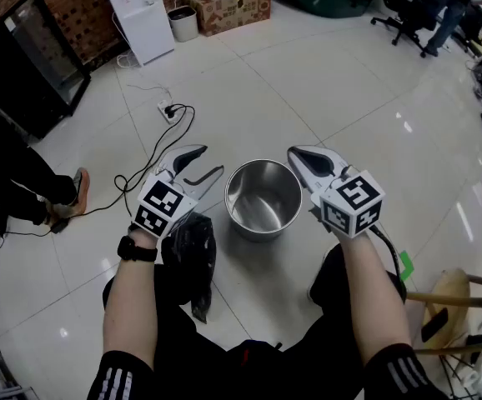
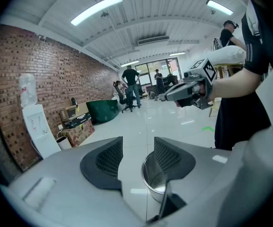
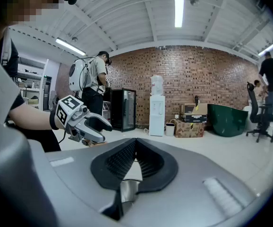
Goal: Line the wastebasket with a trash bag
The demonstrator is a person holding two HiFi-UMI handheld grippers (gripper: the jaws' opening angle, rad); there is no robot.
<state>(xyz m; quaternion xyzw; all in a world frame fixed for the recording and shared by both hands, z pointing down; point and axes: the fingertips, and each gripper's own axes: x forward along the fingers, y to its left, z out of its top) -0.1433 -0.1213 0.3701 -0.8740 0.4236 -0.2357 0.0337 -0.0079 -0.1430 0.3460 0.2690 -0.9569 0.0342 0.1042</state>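
In the head view, a round steel wastebasket [image 1: 263, 198] stands upright on the pale tiled floor [image 1: 333, 82], unlined, its shiny inside bare. The left gripper [image 1: 211, 160] hovers just left of its rim with the jaws spread and nothing between them. The right gripper [image 1: 298, 153] hovers just right of the rim, its jaws pressed together to a single point and holding nothing. Neither gripper touches the wastebasket. A crumpled black trash bag [image 1: 193, 252] lies under the left wrist, just left of the wastebasket and against the person's dark trouser leg; no jaw is on it.

In the left gripper view, the two ribbed pads [image 2: 110, 157] stand well apart with only floor in the gap. The wastebasket's rim shows low and beyond the right-hand pad, clear of it. The right gripper is seen across the way, jaws closed.

In the right gripper view, the ribbed pads [image 3: 122, 160] meet at their tips with nothing pinched. A strip of the wastebasket's steel wall shows below them. The left gripper appears at left with its jaws parted.
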